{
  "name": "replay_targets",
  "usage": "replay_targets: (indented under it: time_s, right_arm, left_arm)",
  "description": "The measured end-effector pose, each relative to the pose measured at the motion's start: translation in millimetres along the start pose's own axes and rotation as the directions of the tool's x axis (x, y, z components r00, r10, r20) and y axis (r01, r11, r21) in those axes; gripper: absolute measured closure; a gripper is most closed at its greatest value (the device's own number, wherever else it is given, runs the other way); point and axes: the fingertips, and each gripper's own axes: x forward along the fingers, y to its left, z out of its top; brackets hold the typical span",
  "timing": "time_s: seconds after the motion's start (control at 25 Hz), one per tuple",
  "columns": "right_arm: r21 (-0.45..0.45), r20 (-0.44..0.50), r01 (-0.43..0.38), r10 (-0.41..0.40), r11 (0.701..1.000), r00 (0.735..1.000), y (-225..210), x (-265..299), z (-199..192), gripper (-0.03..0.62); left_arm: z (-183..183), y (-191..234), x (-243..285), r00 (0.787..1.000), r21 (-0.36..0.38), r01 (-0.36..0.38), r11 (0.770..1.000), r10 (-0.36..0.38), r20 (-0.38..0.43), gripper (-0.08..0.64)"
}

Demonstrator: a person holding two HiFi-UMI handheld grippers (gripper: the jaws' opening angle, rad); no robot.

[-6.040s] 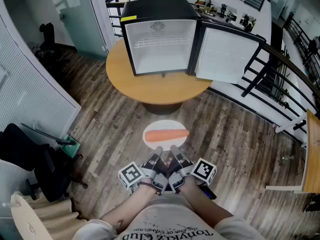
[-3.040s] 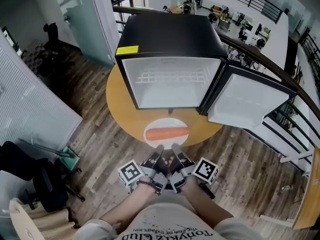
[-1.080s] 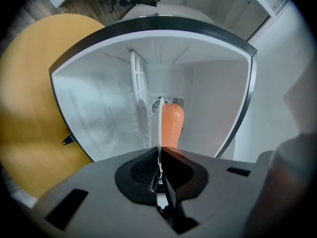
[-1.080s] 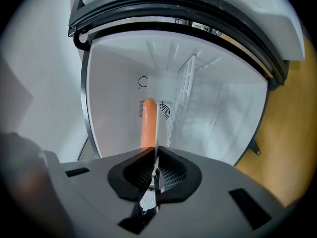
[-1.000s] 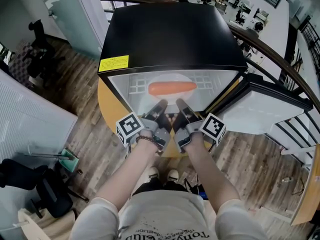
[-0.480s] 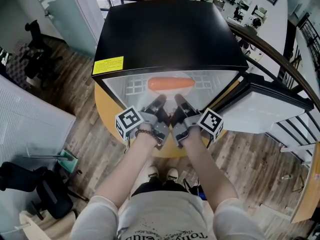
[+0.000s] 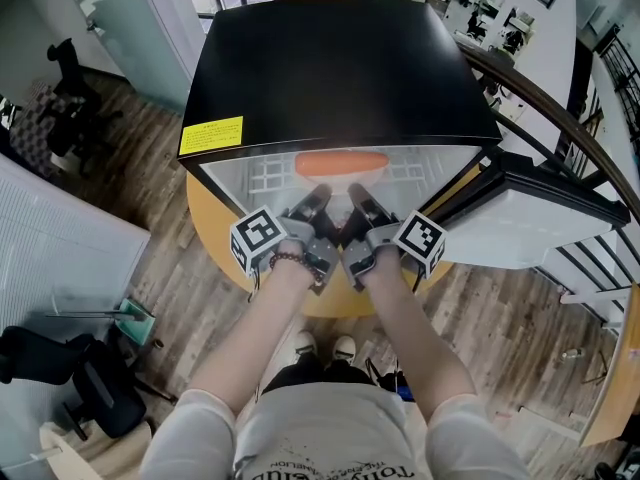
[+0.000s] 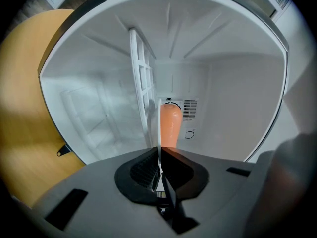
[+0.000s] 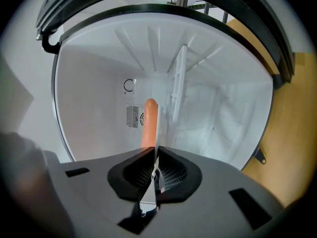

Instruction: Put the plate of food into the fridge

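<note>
On the round table [image 7: 214, 236]: the black fridge [image 7: 340, 68] stands here, its opening turned toward you, and it takes up most of the tabletop.
Fridge door [image 7: 530, 218]: swung wide open to the right, white inner face showing.
Fridge interior: white walls, with a wire shelf [image 8: 141, 98] running to the far wall and a small vent [image 8: 189, 109] on that wall. No other container or food shows inside.
Plate [image 8: 159, 128]: white, seen edge-on from both gripper views. You are holding it level, reaching into the fridge opening. The wire shelf lies to the plate's underside. Whether plate and shelf touch, you cannot tell.
Left gripper [image 7: 318, 203]: its jaws are clenched on the near rim of the plate, toward the left.
Right gripper [image 7: 357, 201]: just beside the left one, its jaws clamped on the same near rim, toward the right.
Food [image 7: 341, 162]: one long orange piece lying crosswise on top of the plate, just beyond both grippers and under the fridge's top front edge.
Yellow sticker [image 7: 211, 135]: on the fridge's top, at the near left corner.
</note>
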Motion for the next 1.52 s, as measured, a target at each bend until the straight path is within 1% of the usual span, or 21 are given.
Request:
replay_targets:
  time_s: [0.2, 0.56, 0.88, 1.04, 1.08, 1.16, 1.24, 1.4, 1.52]
  right_arm:
    - [0.015, 0.003, 0.002, -0.002, 1.000, 1.000, -4.2, 1.4, 0.1, 0.551]
    - [0.013, 0.007, -0.006, 0.006, 1.000, 1.000, -3.4, 3.7, 0.2, 0.551]
    - [-0.007, 0.013, -0.006, 0.007, 1.000, 1.000, -3.3, 8.0, 3.8, 0.549]
    - [-0.027, 0.019, 0.000, 0.000, 1.000, 1.000, -1.1, 14.9, 9.1, 0.549]
    - [-0.029, 0.021, -0.006, 0.006, 1.000, 1.000, 0.6, 15.9, 9.4, 0.543]
    - [-0.035, 0.025, -0.025, 0.026, 0.999, 0.999, 4.8, 16.2, 9.2, 0.495]
    - [-0.038, 0.026, -0.036, 0.037, 0.999, 0.999, 7.5, 15.6, 9.1, 0.482]
    - [-0.035, 0.025, -0.020, 0.021, 0.999, 0.999, 5.4, 12.7, 6.9, 0.460]
    - [-0.031, 0.018, -0.009, 0.010, 0.999, 1.000, 1.5, 7.0, 3.4, 0.456]
  left_arm:
    - [1.4, 2.5, 0.5, 1.000, -0.004, -0.012, 1.000, 0.012, 0.004, 0.526]
    - [1.6, 4.0, 1.0, 1.000, -0.004, -0.017, 1.000, 0.017, 0.008, 0.526]
    - [3.9, 1.9, 5.5, 1.000, 0.009, -0.009, 1.000, 0.009, 0.007, 0.525]
    - [7.9, 0.5, 12.9, 1.000, -0.001, 0.003, 1.000, -0.003, -0.001, 0.525]
    - [8.1, -0.9, 13.6, 1.000, -0.002, 0.010, 1.000, -0.010, -0.006, 0.524]
    - [5.7, -5.1, 14.2, 0.999, 0.002, 0.030, 1.000, -0.030, -0.025, 0.482]
    - [2.1, -7.2, 14.1, 0.999, 0.001, 0.038, 0.999, -0.038, -0.039, 0.456]
    - [1.3, -4.2, 9.4, 0.999, -0.008, 0.027, 1.000, -0.027, -0.035, 0.451]
    - [-0.7, -2.8, 3.5, 0.999, 0.009, 0.025, 1.000, -0.024, -0.044, 0.449]
